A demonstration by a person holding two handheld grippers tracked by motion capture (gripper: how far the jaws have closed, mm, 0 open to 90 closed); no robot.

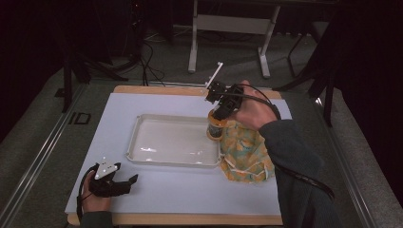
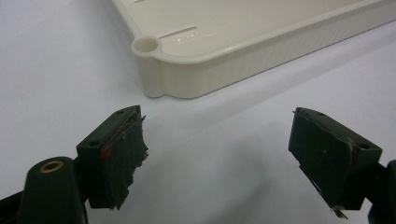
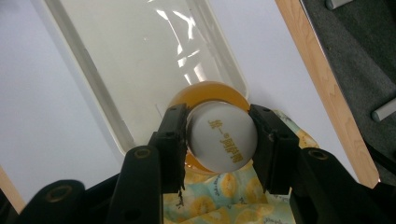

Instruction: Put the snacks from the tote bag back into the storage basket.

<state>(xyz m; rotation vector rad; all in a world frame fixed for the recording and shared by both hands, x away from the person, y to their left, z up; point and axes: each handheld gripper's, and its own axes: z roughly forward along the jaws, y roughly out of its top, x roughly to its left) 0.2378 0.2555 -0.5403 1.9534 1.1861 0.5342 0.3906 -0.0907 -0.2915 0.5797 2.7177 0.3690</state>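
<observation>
Jar (image 3: 223, 137) with a white lid and amber contents sits clamped between the two black jaws of the right tongs (image 3: 219, 142), which press on either side of the lid from above. In the high view the jar (image 1: 216, 128) hangs at the right end of the cream tray (image 1: 142, 156), over the tray's right rim and just beside a yellow-patterned cloth bag (image 1: 247, 154) that lies on the white worktop (image 1: 190, 190). The bag's fabric shows under the jar in the right gripper view (image 3: 224, 196). The person's right hand (image 1: 254, 109) wraps the right tongs (image 1: 219, 114), with its sleeve coming in across the bag. Left tongs (image 1: 130, 180) rest low at the near left corner of the worktop, held in the left hand (image 1: 95, 199), well apart from the jar. Their jaws stand wide with nothing between them, pointing toward a corner of the tray (image 2: 196, 70).
</observation>
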